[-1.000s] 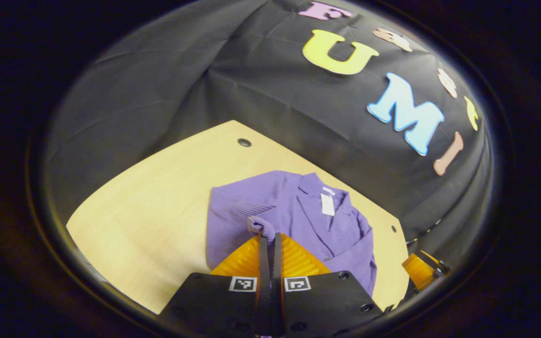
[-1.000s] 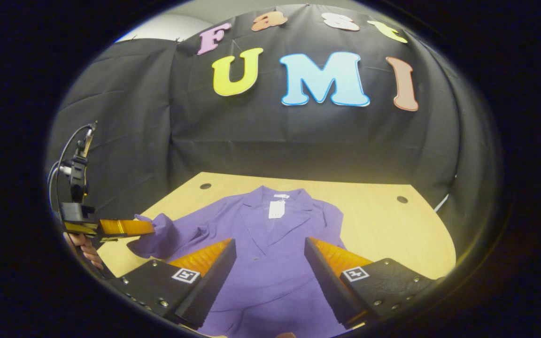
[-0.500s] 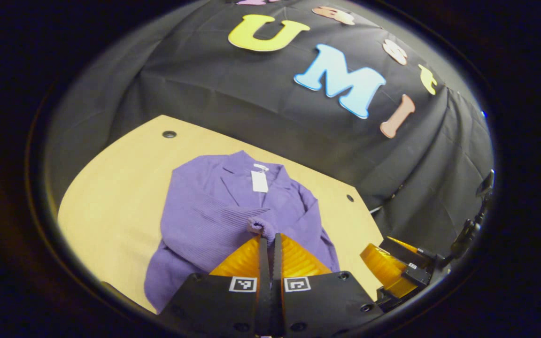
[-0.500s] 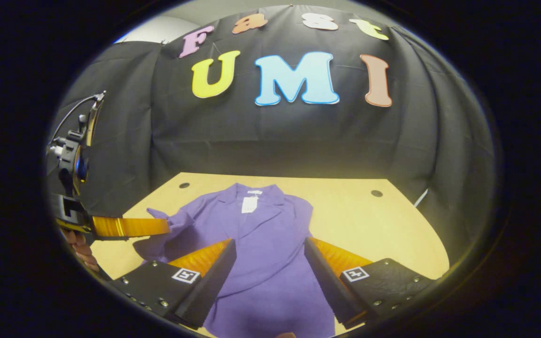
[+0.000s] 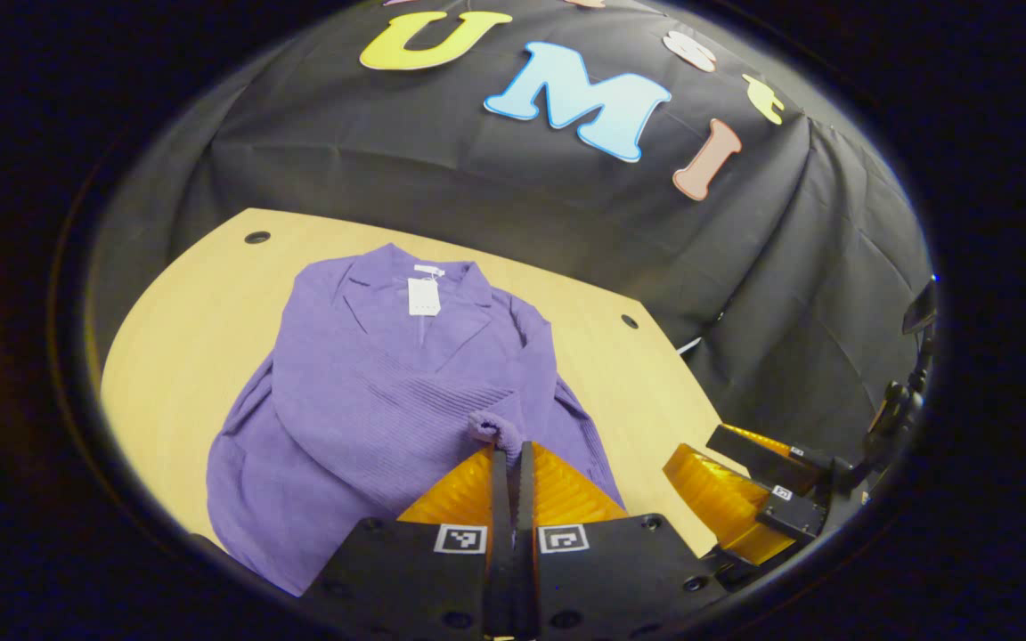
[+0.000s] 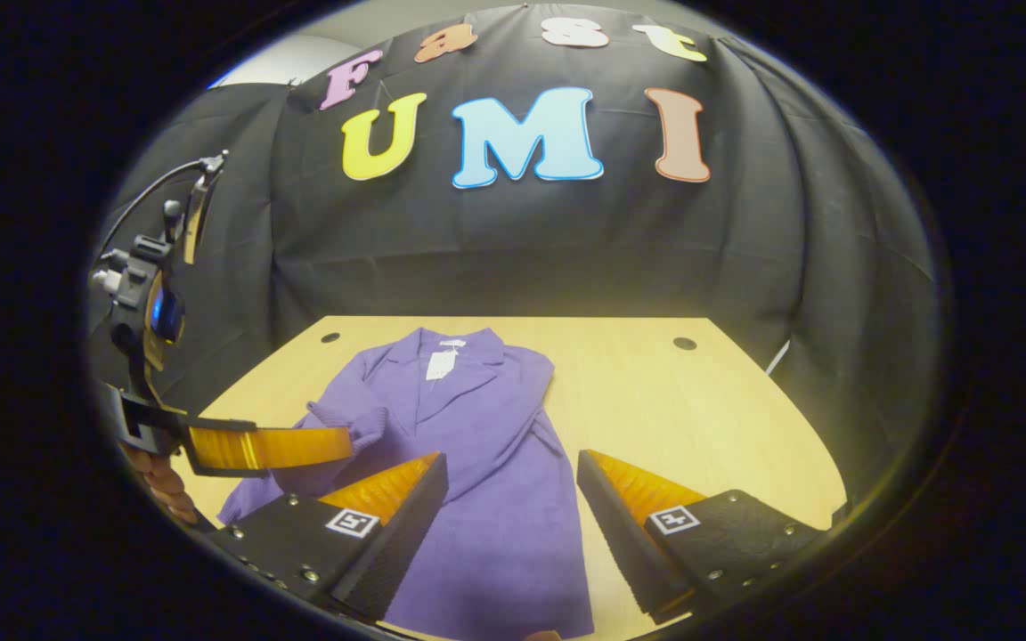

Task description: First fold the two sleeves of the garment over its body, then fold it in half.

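Purple sleeve cuff (image 5: 493, 427) clenched in the left gripper (image 5: 513, 450), held over the jacket (image 5: 370, 401); right gripper (image 6: 513, 476) spread, empty.

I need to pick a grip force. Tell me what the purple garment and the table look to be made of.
The purple garment looks like soft knit fabric, matte: ribbed lines show on the sleeve, which drapes limply from the left gripper. The table looks like pale wood or wood-look laminate, smooth with faint grain; which one is unclear.

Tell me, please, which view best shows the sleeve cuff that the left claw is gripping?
The left gripper view: the sleeve cuff bunches right at the tips of the shut left claw, over the garment's body. The right gripper view shows it farther off, from the side.
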